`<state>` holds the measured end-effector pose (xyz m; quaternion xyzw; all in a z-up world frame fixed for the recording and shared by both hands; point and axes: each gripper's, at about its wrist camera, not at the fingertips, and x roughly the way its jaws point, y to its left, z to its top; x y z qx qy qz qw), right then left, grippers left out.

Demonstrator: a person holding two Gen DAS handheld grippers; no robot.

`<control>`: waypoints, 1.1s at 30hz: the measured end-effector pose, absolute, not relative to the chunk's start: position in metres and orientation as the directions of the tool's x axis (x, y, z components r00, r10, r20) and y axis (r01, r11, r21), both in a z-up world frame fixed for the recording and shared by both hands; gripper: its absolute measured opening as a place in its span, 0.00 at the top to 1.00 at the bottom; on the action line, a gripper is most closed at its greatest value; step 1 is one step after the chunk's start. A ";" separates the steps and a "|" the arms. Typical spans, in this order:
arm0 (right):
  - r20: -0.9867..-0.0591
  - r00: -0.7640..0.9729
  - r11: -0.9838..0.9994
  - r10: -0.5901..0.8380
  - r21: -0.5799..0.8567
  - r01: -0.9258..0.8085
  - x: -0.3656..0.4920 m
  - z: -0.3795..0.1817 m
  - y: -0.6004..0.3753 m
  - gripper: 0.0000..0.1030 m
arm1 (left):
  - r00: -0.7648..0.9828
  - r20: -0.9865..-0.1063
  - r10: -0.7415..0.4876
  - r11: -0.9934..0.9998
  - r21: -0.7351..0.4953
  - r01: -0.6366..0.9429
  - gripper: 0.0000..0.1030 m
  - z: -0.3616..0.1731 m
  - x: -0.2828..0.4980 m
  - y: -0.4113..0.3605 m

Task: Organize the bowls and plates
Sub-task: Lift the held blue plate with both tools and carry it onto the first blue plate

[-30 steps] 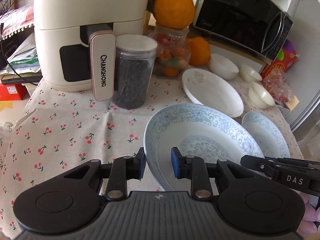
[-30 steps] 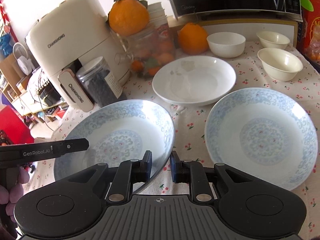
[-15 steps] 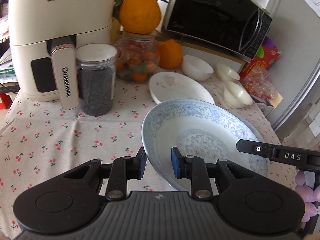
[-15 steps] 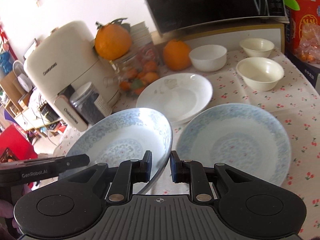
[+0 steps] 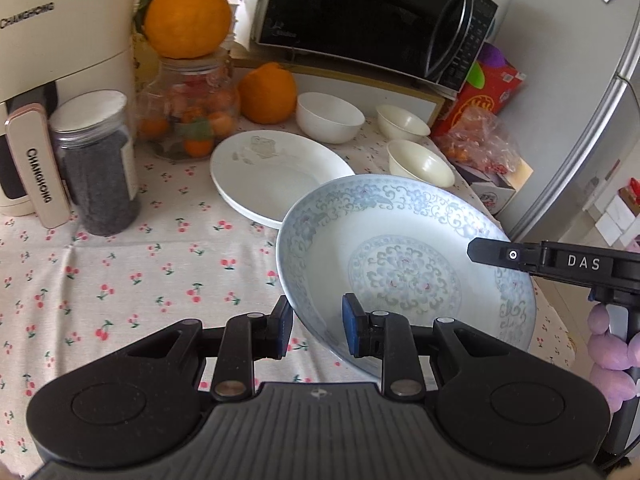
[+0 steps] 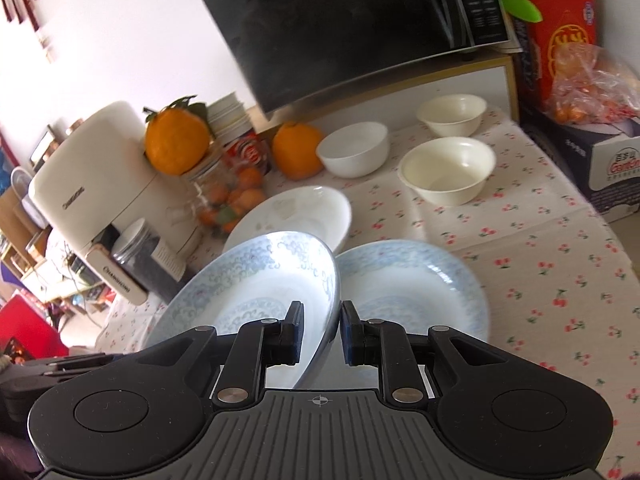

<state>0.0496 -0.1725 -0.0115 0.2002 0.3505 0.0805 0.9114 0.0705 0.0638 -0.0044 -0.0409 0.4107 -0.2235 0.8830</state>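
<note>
Here the biggest thing is the black microwave (image 5: 368,20), standing on a shelf at the back of the table (image 5: 120,280), which has a cloth with small cherries. At the left stands the cream air fryer (image 6: 100,184), and just beside it a jar of dark grains (image 5: 96,164) and a glass jar of small fruit (image 5: 188,120) with a big orange (image 5: 186,12) on its lid.

Then comes the lifted blue-patterned plate (image 5: 404,256). It is held tilted above the cloth by both claws at once. The left gripper (image 5: 316,330) is nearly closed, its 2 blue pads clamping the near rim of this plate. The right gripper (image 6: 320,334) is nearly closed as well and pinches the opposite rim, with 1 pad inside the plate and 1 outside.

In the right wrist view, a second blue-patterned plate (image 6: 412,284) lies flat on the cloth just beside the lifted one. A white plate (image 5: 276,168) lies behind them.

Smallest are 3 bowls near the microwave shelf: a white bowl (image 5: 330,118) and 2 cream bowls (image 5: 420,162), all well apart from the held plate.
</note>
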 end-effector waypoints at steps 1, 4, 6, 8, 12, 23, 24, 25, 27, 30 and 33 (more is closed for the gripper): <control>-0.606 0.743 0.907 0.282 0.420 -0.002 0.049 -0.011 -0.176 0.81 | 0.559 -0.708 -0.430 0.895 -0.256 0.365 0.77 -0.005 0.070 0.060; -0.607 0.748 0.907 0.270 0.421 0.015 0.047 -0.013 -0.186 0.81 | 0.549 -0.713 -0.435 0.891 -0.254 0.376 0.77 -0.007 0.070 0.050; -0.610 0.749 0.907 0.260 0.421 0.028 0.045 -0.015 -0.192 0.81 | 0.542 -0.717 -0.438 0.888 -0.251 0.385 0.77 -0.009 0.070 0.044; -0.614 0.749 0.908 0.250 0.418 0.039 0.044 -0.017 -0.198 0.81 | 0.534 -0.722 -0.439 0.885 -0.247 0.394 0.77 -0.010 0.071 0.038; -0.626 0.744 0.908 0.234 0.414 0.062 0.042 -0.023 -0.211 0.81 | 0.519 -0.734 -0.438 0.881 -0.237 0.409 0.77 -0.014 0.070 0.024; -0.707 0.688 0.918 0.166 0.366 0.155 0.048 -0.040 -0.223 0.81 | 0.487 -0.784 -0.386 0.902 -0.210 0.376 0.77 -0.027 0.074 -0.004; -0.716 0.679 0.917 0.162 0.363 0.165 0.049 -0.042 -0.224 0.81 | 0.486 -0.787 -0.379 0.904 -0.205 0.375 0.77 -0.028 0.074 -0.006; -0.723 0.672 0.915 0.160 0.363 0.174 0.049 -0.044 -0.225 0.81 | 0.485 -0.791 -0.372 0.907 -0.198 0.373 0.77 -0.029 0.074 -0.008; -0.735 0.660 0.912 0.156 0.364 0.191 0.051 -0.049 -0.227 0.81 | 0.486 -0.796 -0.361 0.910 -0.187 0.371 0.77 -0.030 0.073 -0.011; -0.749 0.648 0.914 0.140 0.350 0.207 0.051 -0.052 -0.227 0.81 | 0.495 -0.798 -0.344 0.914 -0.164 0.371 0.77 -0.030 0.073 -0.017; -0.761 0.638 0.920 0.122 0.328 0.215 0.052 -0.052 -0.225 0.81 | 0.505 -0.801 -0.321 0.922 -0.142 0.361 0.77 -0.030 0.073 -0.022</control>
